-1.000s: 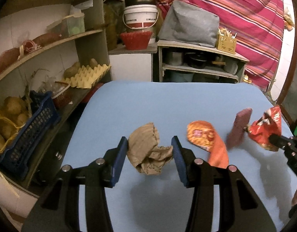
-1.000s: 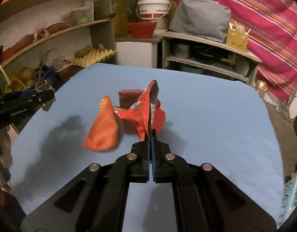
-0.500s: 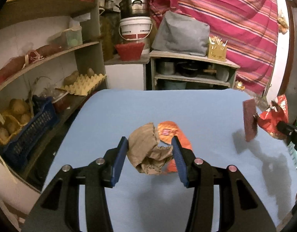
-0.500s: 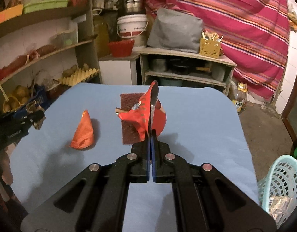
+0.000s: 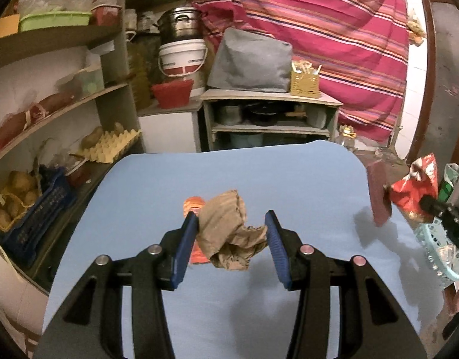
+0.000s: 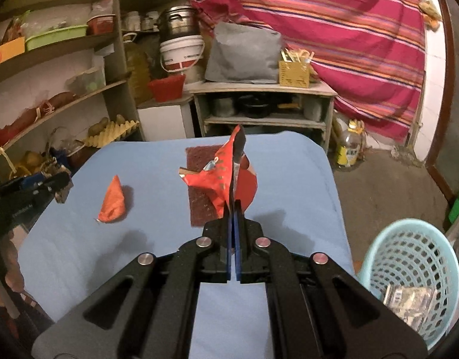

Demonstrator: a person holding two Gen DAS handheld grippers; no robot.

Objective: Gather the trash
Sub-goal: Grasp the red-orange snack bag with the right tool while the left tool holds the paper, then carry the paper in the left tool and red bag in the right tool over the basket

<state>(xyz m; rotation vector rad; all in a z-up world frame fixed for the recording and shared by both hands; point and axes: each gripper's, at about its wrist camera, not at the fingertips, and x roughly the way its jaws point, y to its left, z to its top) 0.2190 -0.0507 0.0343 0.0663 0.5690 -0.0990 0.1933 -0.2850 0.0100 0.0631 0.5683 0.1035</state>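
left gripper (image 5: 230, 233): black frame, blue ribbed pads, jaws partway in, clamped on crumpled brown paper (image 5: 229, 234); the wad hangs above the blue table (image 5: 304, 179).
right gripper (image 6: 233, 209): jaws pinched tight on red foil wrapper (image 6: 220, 176), shiny and creased, standing up in a point over the table's far half.
maroon pad (image 6: 199, 185): flat, rough-textured rectangle, hangs close behind the wrapper above the table; cannot tell what holds it.
orange wrapper (image 6: 112, 201): cone-shaped, lies flat on the table, left of the red wrapper.
basket (image 6: 408, 269): pale blue plastic lattice, round, just off the table's right edge, crumpled silvery packet inside.
right view only: full basket interior, whole orange cone.
left view only: the brown wad up close; orange wrapper mostly hidden behind it.
beyond the table: egg tray (image 5: 109, 146), white bucket (image 5: 183, 59), striped cloth (image 5: 334, 30).
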